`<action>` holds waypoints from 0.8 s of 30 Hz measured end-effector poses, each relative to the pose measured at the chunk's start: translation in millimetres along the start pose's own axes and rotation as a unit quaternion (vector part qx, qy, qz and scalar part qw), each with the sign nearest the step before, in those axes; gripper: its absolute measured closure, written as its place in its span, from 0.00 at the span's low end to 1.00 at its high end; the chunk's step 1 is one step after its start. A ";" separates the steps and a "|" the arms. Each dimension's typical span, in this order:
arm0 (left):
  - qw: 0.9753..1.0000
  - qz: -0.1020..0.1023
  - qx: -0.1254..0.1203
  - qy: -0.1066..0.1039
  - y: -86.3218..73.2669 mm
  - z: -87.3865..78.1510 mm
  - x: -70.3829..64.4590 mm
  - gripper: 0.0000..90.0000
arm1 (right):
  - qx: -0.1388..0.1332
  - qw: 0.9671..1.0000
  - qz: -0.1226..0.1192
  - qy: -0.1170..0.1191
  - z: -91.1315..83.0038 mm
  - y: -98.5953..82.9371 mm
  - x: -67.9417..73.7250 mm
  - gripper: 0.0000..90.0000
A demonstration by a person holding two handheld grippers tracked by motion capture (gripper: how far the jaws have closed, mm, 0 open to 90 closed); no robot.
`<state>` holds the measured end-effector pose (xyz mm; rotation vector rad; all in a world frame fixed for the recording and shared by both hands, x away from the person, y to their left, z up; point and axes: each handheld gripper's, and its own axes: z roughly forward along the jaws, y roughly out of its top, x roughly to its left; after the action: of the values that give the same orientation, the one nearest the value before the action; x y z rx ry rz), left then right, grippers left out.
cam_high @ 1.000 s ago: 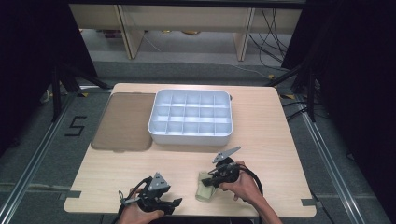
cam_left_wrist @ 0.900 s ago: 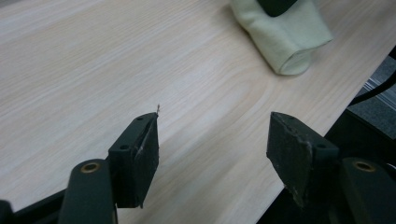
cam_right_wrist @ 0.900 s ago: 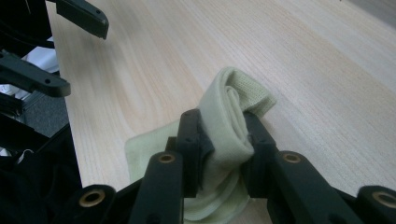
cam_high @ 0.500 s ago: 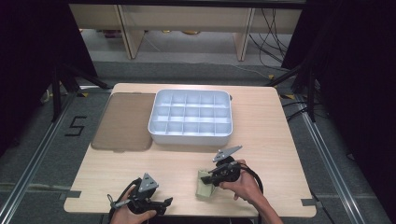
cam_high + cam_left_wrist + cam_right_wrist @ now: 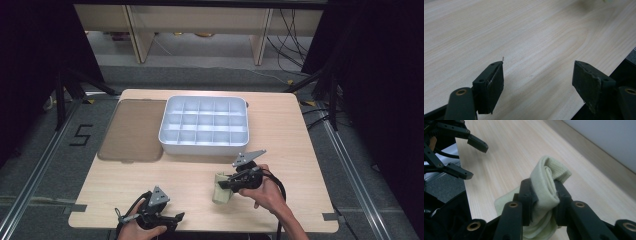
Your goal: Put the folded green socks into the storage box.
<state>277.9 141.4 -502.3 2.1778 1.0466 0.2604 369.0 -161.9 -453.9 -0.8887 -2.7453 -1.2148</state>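
Note:
A pale yellow-green folded cloth [image 5: 220,189] lies on the wooden table [image 5: 280,130] near its front edge. My right gripper [image 5: 223,185] is shut on a rolled fold of the cloth [image 5: 546,185], its jaws pinching it from both sides. At the table's front edge, left of the cloth, my left gripper [image 5: 176,218] stands open with nothing between its jaws; its own view looks over bare wood between the pads [image 5: 494,86]. The left gripper [image 5: 470,157] is also seen open at the upper left of the right gripper view.
A white tray [image 5: 203,145] with several compartments sits mid-table, beyond the cloth. A brown flat lid [image 5: 132,131] lies to its left. The table's front edge [image 5: 624,62] runs close by the left gripper. Shelving and cables stand beyond the table.
My left gripper has shifted a little to the right along the front edge. The right gripper has stayed shut on the cloth in about the same place.

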 end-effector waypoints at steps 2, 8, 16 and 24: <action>1.000 0.005 0.002 0.001 0.2 -0.6 2.0 0.28 | -0.001 1.000 -0.007 -0.012 -4.2 1.3 -2.0 0.82; 1.000 0.004 -0.001 0.001 0.0 -0.3 2.1 0.28 | -0.002 1.000 -0.002 -0.024 -9.6 3.1 -3.4 0.82; 1.000 -0.005 -0.004 -0.003 -0.3 0.8 2.1 0.28 | -0.009 0.999 -0.010 -0.035 -16.9 5.2 -13.9 0.82; 1.000 0.003 0.004 0.002 0.2 0.5 2.0 0.27 | -0.009 0.999 0.001 -0.042 -21.9 8.0 -22.5 0.81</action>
<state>279.5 142.5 -502.8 2.1879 1.0446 0.2630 387.3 -183.6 -438.3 -0.9667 -2.8017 -1.2327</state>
